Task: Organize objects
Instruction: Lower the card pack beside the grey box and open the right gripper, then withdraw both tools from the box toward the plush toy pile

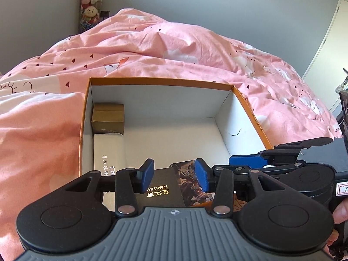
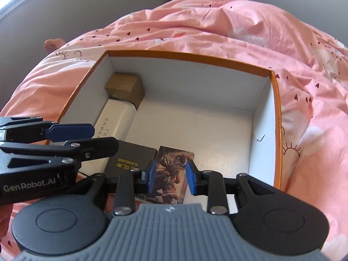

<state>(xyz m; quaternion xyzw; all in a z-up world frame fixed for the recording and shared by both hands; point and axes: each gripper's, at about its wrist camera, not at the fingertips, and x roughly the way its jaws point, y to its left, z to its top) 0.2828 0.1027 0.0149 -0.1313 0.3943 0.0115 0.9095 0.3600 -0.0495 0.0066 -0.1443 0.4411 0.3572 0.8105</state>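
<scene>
- Bed with pink duvet (image 1: 152,50) carries an open orange-rimmed box (image 1: 161,80), white inside.
- Left to right inside the box, as the right wrist view shows it: gold carton (image 2: 125,87) in the 10 o'clock corner against the left wall; white case (image 2: 116,117) touching it on the near side, also along the left wall; black box (image 2: 128,158) with gold lettering at about 7 o'clock on the floor; illustrated card pack (image 2: 174,169) just beside it on its right, edges touching or nearly so.
- The 3 o'clock half of the box floor is bare; a small dark mark sits on the right inner wall.
- Left hand-held gripper (image 1: 174,176): blue pads apart, hanging over the black box (image 1: 161,191) and the card pack (image 1: 191,184). Pads sit above the items, nothing pressed between them. In the right wrist view it enters from 9 o'clock, seen side-on.
- Right hand-held gripper (image 2: 170,178): pads apart, framing the card pack from above. Cannot tell whether the pads touch its sides; no clear clamp visible. In the left wrist view it comes in from 3 o'clock, side-on.
- Both point down into the near end of the box, side by side, close together.
- Fingertips (image 1: 340,213) of the person show at 4 o'clock in the left wrist view.
- Stuffed toys (image 1: 91,2) stand in the room corner at 11 o'clock, beyond the bed.
</scene>
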